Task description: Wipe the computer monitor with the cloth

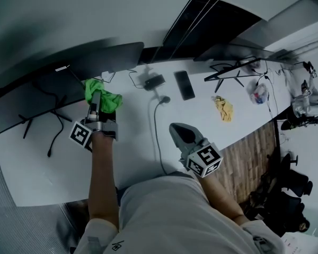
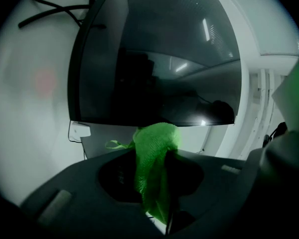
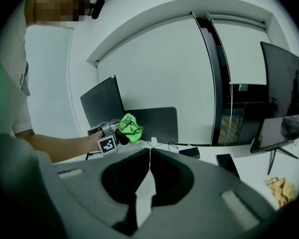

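- The computer monitor [image 1: 114,56] stands at the left end of the white desk [image 1: 42,168]. Its screen is dark and glossy, and the left gripper view shows ceiling lights mirrored in it.
- The left gripper [image 1: 96,103] is clamped on a bright green cloth [image 1: 108,99]. The cloth is a crumpled, coarse-woven bundle bulging past the jaws, just before the monitor's lower edge. I cannot tell whether it touches the monitor.
- A black smartphone [image 1: 184,84] lies flat mid-desk.
- The right gripper [image 1: 181,135] hovers over the desk, jaws together, nothing between them.
- A crumpled yellow rag [image 1: 223,109] lies further right.
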The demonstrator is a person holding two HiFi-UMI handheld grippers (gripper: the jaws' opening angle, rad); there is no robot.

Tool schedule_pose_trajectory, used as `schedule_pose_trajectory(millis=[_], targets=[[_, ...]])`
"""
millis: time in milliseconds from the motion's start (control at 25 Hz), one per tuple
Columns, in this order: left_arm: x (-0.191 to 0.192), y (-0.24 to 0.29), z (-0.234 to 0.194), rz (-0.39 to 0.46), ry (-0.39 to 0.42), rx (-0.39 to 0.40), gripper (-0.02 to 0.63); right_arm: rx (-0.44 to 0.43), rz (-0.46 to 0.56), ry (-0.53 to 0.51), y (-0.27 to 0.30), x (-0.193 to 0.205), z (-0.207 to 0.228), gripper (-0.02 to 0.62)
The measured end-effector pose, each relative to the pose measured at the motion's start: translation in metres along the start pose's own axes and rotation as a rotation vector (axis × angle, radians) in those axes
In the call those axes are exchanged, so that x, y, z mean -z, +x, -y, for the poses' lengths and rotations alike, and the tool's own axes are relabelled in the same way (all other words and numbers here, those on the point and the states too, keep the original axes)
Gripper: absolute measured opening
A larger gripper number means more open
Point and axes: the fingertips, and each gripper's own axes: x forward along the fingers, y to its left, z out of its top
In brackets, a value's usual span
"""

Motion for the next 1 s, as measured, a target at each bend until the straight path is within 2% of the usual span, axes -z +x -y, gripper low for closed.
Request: schedule_pose_trajectory(millis=[680,1000], targets=[[-0.003,-0.010,-0.100,-0.001,-0.069,-0.163,0.103,0.022,-0.060,0.006,0.008,0.013,0.002,0.003],[-0.001,-0.025,-0.137,-0.025,-0.105,-0.270,0.103,0.031,-0.074,0.008,0.008,0.017,0.002,0.003]])
